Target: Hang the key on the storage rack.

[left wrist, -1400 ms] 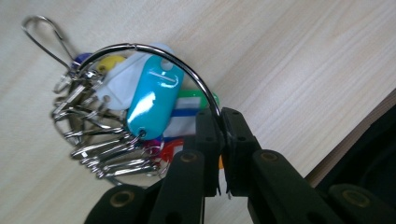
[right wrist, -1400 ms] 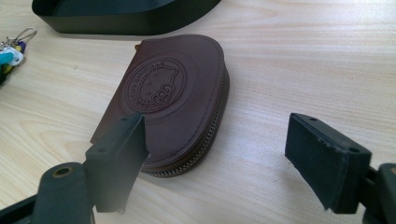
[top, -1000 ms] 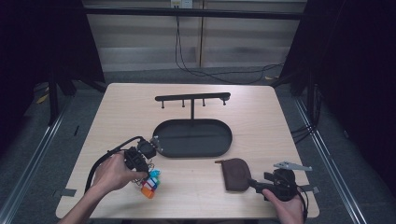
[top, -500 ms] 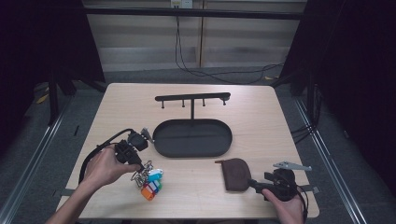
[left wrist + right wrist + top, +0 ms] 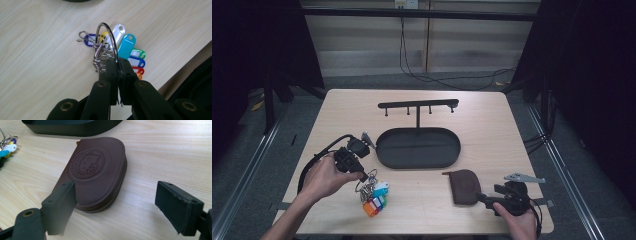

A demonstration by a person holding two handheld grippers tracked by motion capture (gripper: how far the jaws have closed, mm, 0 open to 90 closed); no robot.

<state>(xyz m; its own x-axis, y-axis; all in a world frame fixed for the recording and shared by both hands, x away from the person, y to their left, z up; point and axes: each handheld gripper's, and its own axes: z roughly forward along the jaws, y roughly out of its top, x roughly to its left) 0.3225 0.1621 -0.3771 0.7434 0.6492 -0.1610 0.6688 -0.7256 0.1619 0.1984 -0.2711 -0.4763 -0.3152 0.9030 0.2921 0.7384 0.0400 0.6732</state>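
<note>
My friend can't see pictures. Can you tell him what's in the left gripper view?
The left gripper has its black fingers pinched shut on a big metal key ring over a light wooden table. Colourful plastic key tags fan out from the ring: white, teal, green, blue, red, yellow and orange. A small metal clip also hangs there.

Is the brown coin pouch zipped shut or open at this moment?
Shut, as far as visible: the brown coin pouch lies flat on the table, its zipper edge closed along the curved side. The far edge is hidden.
</note>
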